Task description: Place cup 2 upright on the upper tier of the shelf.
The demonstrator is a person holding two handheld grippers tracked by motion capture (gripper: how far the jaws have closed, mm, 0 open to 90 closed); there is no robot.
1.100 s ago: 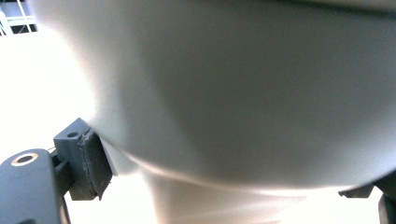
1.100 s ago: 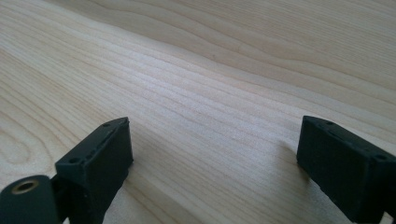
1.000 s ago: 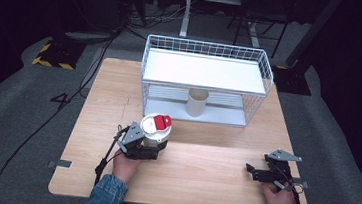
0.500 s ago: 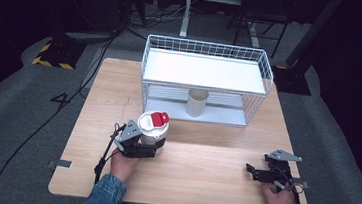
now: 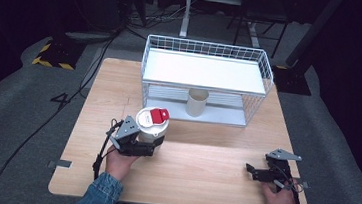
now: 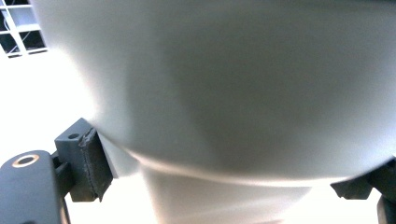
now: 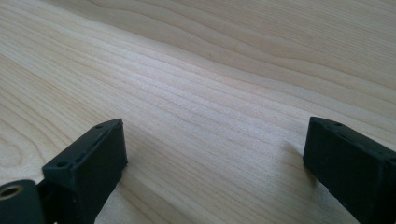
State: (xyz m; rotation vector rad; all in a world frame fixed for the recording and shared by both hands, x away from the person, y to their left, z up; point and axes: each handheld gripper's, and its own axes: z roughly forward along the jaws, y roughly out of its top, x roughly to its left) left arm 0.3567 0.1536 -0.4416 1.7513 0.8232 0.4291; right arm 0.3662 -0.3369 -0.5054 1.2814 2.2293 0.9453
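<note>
My left gripper (image 5: 146,138) is shut on a white round container (image 5: 152,122) with a red tab on its lid, held upright at the table's left-middle. Seen along that gripper's jaws, the container's pale wall (image 6: 233,93) sits very close, with the gripper (image 6: 224,186) clamped on its lower, narrower part and a pad (image 6: 91,163) pressed against its side. My right gripper (image 5: 256,172) rests low near the table's front right, jaws wide apart. Between its jaws (image 7: 215,158) lies bare wood.
A white wire rack (image 5: 207,69) with a flat white shelf stands at the back of the wooden table (image 5: 201,184). A beige cup (image 5: 197,102) stands under the shelf. Dark floor and cables surround the table.
My left gripper has carried the container slightly left and a little farther from the front edge. The right gripper has stayed in place.
</note>
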